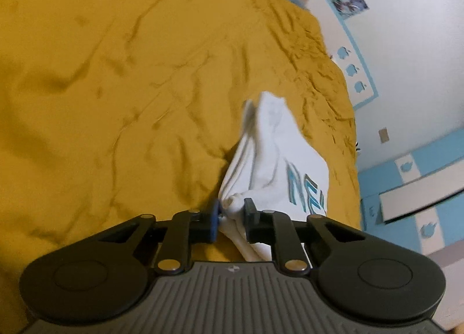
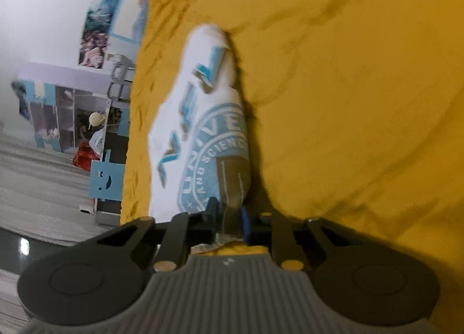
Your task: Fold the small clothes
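A small white shirt [image 1: 278, 160] lies bunched on the mustard-yellow bedcover [image 1: 116, 87], near the cover's edge on the side of the white and blue wall [image 1: 406, 44]. It is gathered into a long, narrow, creased bundle with folds running along its length. Blue letters show on one side of it. From the right wrist view the shirt [image 2: 203, 119] also carries a round blue seal with white letters and a dark patch at its near end. The left gripper [image 1: 232, 212] is nearly closed, its pads pinching a twisted knot of white cloth. The right gripper [image 2: 229, 218] is also nearly closed, clamping the shirt's near end. Both pinched ends sit just above the bedcover [image 2: 362, 102].
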`<action>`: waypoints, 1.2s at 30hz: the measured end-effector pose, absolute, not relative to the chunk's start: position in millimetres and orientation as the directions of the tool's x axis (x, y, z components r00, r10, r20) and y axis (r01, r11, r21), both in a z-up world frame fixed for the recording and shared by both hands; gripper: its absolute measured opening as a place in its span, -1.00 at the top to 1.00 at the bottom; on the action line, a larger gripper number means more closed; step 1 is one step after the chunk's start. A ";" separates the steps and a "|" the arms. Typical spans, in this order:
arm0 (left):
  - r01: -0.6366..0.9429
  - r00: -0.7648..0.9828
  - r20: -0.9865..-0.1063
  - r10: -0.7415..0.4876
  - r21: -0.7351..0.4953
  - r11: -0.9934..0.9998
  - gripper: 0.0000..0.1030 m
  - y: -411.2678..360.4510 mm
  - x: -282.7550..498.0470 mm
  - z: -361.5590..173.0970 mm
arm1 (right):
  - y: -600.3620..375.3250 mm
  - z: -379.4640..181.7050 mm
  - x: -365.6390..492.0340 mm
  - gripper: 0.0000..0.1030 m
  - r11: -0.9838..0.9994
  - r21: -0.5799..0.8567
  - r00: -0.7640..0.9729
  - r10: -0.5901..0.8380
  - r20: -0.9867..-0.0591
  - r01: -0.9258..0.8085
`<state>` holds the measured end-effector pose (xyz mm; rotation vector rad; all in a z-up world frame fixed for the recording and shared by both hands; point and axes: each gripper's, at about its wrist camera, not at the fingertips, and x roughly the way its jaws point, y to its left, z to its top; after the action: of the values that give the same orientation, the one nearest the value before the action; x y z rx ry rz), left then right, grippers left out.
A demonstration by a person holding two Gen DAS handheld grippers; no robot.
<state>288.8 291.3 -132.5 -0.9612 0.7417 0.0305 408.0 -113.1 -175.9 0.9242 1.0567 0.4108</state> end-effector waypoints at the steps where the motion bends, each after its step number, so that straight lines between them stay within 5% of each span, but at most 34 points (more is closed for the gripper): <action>1: -0.329 0.757 -0.587 -0.285 -0.720 0.611 0.67 288.5 286.6 -123.4 | -113.3 -166.9 407.3 0.84 0.578 0.807 0.469 0.683 -0.560 0.121; 14: -0.343 0.642 -0.723 -0.256 -0.569 0.747 0.68 255.3 245.9 -124.9 | -131.2 -150.4 367.8 0.87 0.718 0.684 0.377 0.603 -0.703 0.126; 18: -0.363 0.580 -0.764 -0.284 -0.554 0.750 0.44 261.0 256.4 -130.0 | -121.2 -159.2 377.4 0.81 0.772 0.628 0.349 0.564 -0.748 0.098; 22: -0.328 0.550 -0.775 -0.312 -0.544 0.772 0.14 269.1 264.3 -114.3 | -123.9 -148.3 386.6 0.43 0.790 0.610 0.347 0.556 -0.755 0.062; 24: -0.288 0.566 -0.775 -0.282 -0.506 0.813 -0.23 269.8 267.8 -102.6 | -129.7 -141.7 390.5 0.27 0.797 0.603 0.374 0.547 -0.749 0.041; 30: -0.181 0.677 -0.643 -0.358 -0.618 0.765 -0.52 288.7 305.9 -95.5 | -137.1 -139.4 422.4 -0.10 0.761 0.649 0.403 0.589 -0.701 0.018; 36: -0.172 0.667 -0.565 -0.485 -0.750 0.638 -0.54 300.7 370.4 -145.9 | -128.5 -157.1 471.6 -0.28 0.713 0.701 0.435 0.631 -0.643 0.003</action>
<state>370.4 300.7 -145.9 -0.8841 0.8460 -0.2049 471.6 -128.5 -157.1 0.6937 1.0630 0.4323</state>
